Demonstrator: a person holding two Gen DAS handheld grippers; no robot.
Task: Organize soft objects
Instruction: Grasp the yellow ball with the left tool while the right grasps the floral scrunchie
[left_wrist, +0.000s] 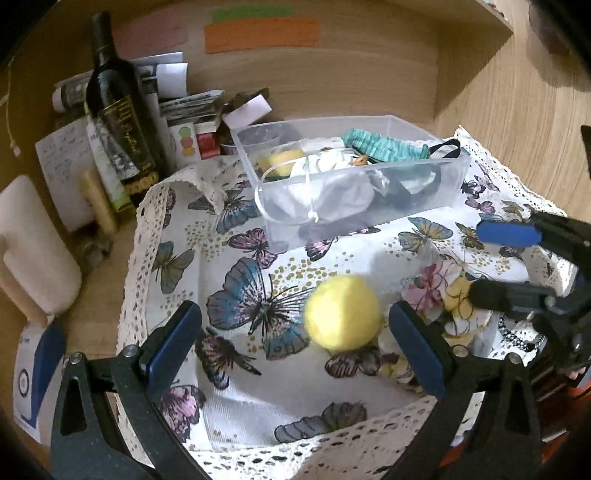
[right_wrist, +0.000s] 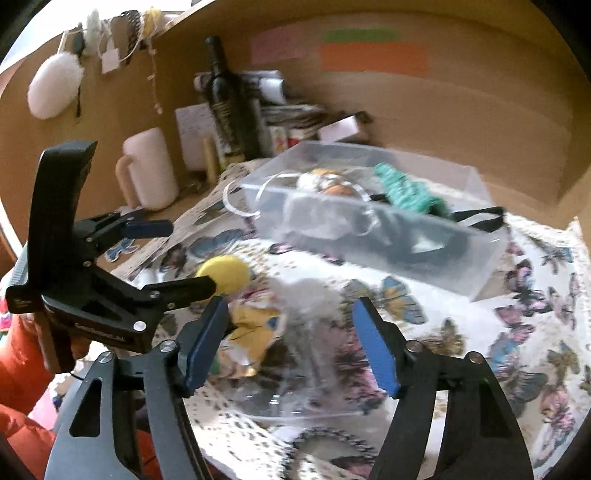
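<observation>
Two grippers hang with jaws wide apart, holding nothing. Between the left gripper (left_wrist: 295, 339) jaws, nearer its right jaw, lies the yellow foam ball (left_wrist: 342, 313) on the butterfly cloth (left_wrist: 229, 398); the right gripper (right_wrist: 291, 339) straddles a floral fabric piece (right_wrist: 251, 332), and the clear plastic bin (left_wrist: 443, 184) sits ahead of both.

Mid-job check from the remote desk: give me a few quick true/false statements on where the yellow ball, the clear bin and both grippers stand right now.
1. The yellow ball lies on the butterfly cloth, outside the clear bin. True.
2. The left gripper is shut on the ball. False: its fingers stand wide apart and the ball sits loose between them.
3. The clear bin is empty. False: it holds a white pouch, a teal fabric piece and other items.
4. The right gripper is open. True.
5. A dark bottle stands upright behind the cloth. True.
</observation>
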